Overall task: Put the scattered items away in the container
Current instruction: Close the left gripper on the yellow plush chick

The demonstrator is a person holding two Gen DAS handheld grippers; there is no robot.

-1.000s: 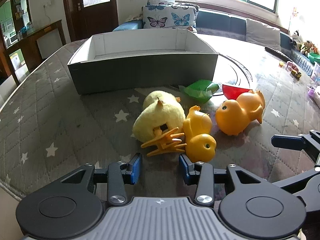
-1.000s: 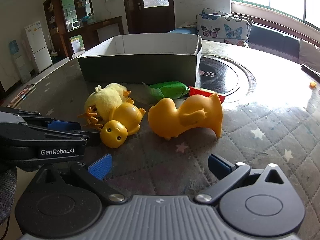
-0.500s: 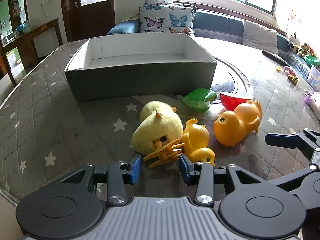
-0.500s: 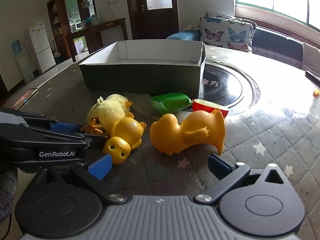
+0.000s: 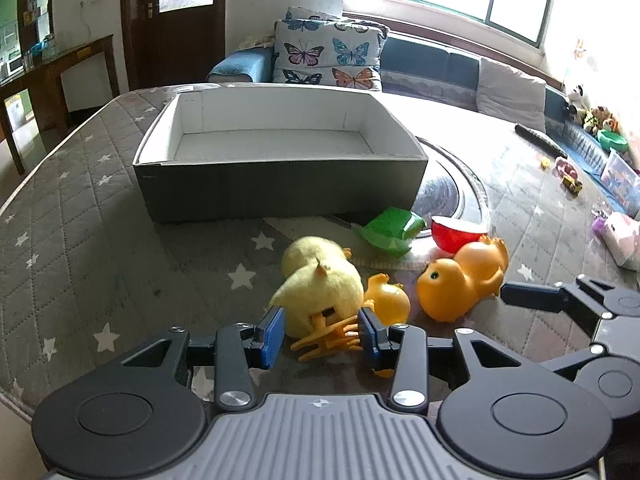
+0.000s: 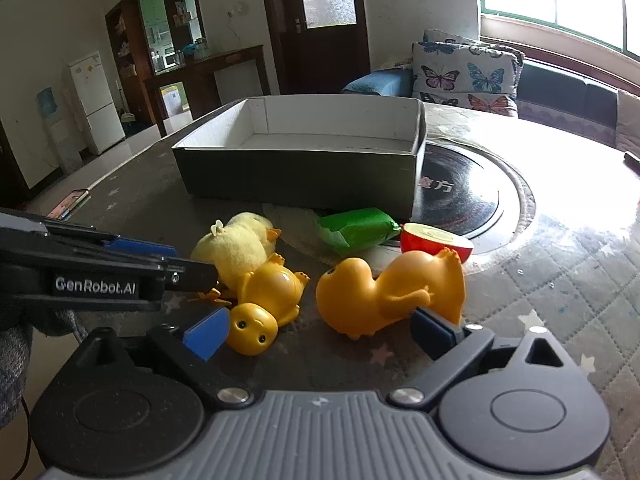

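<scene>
Your left gripper stands part open with nothing clamped, its pads flanking the orange feet of the plush chick, which lies on its side just ahead, body running away toward the box. Your right gripper gapes wide and empty, the big rubber duck lying crosswise against its right pad and the small rubber duck by its left.
</scene>
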